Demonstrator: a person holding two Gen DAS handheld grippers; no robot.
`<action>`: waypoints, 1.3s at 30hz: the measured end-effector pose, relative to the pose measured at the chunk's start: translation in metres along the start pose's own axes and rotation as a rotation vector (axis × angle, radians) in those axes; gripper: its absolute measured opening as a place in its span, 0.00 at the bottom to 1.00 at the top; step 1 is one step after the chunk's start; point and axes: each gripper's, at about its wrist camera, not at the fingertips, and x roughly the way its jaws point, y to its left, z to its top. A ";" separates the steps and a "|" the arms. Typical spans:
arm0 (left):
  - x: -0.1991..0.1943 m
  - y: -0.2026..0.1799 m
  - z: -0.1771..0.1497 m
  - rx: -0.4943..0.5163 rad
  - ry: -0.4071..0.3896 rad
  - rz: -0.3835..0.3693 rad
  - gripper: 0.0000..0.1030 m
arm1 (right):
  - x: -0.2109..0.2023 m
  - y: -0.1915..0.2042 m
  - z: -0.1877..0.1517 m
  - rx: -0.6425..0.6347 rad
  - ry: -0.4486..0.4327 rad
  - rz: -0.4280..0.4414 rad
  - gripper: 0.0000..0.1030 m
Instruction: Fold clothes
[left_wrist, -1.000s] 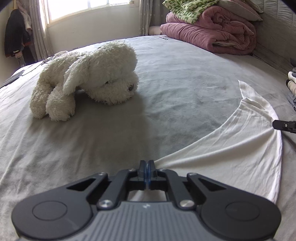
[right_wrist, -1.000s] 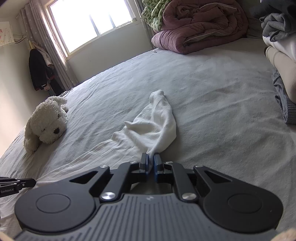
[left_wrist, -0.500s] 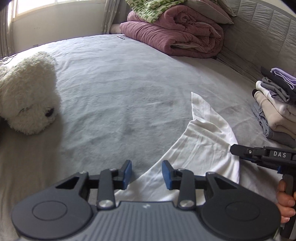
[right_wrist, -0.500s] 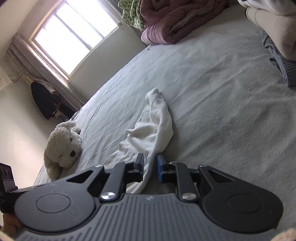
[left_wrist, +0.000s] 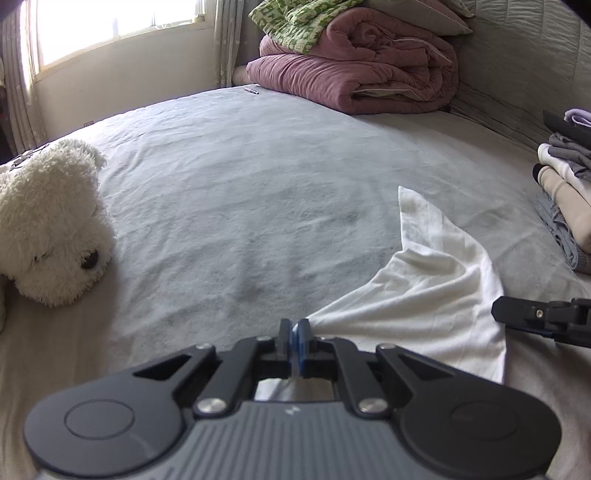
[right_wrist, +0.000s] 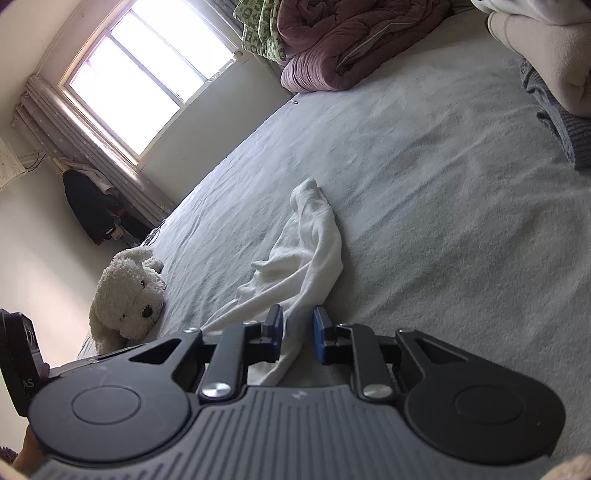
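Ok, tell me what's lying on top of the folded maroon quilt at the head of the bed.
A green-and-white patterned blanket lies on the maroon quilt, with a beige pillow beside it. How far the blanket runs beneath the pillow is hidden.

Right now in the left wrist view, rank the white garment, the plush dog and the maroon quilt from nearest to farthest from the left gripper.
1. White garment: pinched in the left gripper, spreading to the right.
2. Plush dog: on the bed at the left edge.
3. Maroon quilt: folded at the far side, upper right.
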 end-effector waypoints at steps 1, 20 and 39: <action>0.001 -0.001 0.004 -0.010 -0.001 -0.004 0.20 | 0.000 -0.003 0.001 0.021 0.000 0.011 0.24; 0.102 -0.038 0.084 -0.267 0.033 -0.267 0.48 | -0.001 -0.036 0.001 0.326 -0.082 0.211 0.29; 0.111 -0.078 0.112 -0.297 0.138 -0.151 0.32 | 0.016 -0.078 0.010 0.866 -0.094 0.314 0.24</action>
